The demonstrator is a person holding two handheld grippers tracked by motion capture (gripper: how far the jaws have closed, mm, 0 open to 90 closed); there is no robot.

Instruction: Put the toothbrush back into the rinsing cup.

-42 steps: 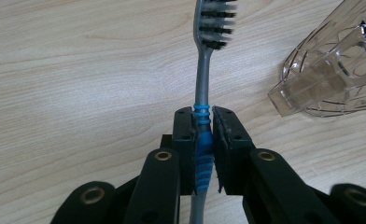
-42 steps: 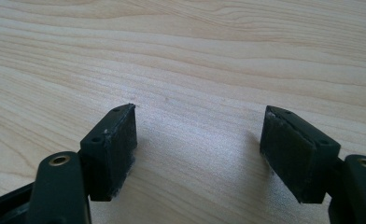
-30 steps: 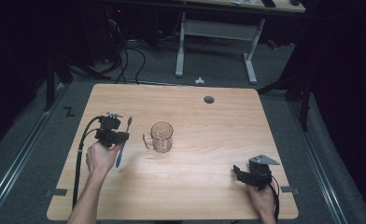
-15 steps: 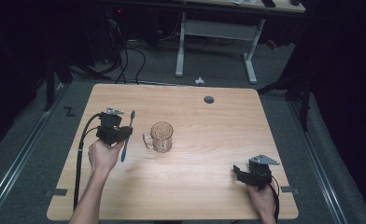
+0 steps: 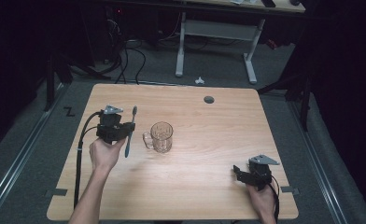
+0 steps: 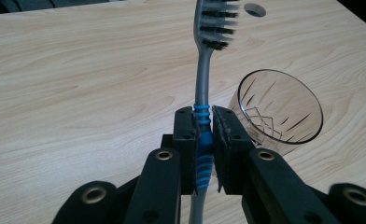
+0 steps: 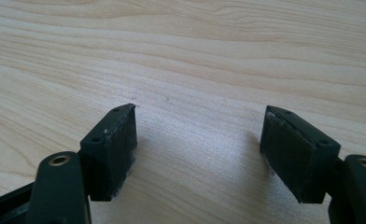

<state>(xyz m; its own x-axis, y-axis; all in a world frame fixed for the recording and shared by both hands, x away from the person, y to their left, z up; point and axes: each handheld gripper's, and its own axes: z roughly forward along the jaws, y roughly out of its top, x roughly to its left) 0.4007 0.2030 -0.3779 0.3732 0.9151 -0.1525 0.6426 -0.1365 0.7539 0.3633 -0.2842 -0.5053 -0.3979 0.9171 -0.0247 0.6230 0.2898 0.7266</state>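
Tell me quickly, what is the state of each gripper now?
Left gripper: closed on the toothbrush, beside the glass mug.
Right gripper: open, holding nothing, over the table.

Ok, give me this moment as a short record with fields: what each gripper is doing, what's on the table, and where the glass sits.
left gripper: shut on the toothbrush, clamped at its blue grip, bristle end away from the hand
right gripper: open, nothing between the jaws, low over the table near its right front corner
glass mug: upright, mid-table, just right of the toothbrush, handle on its left
table extras: round cable hole near the far edge
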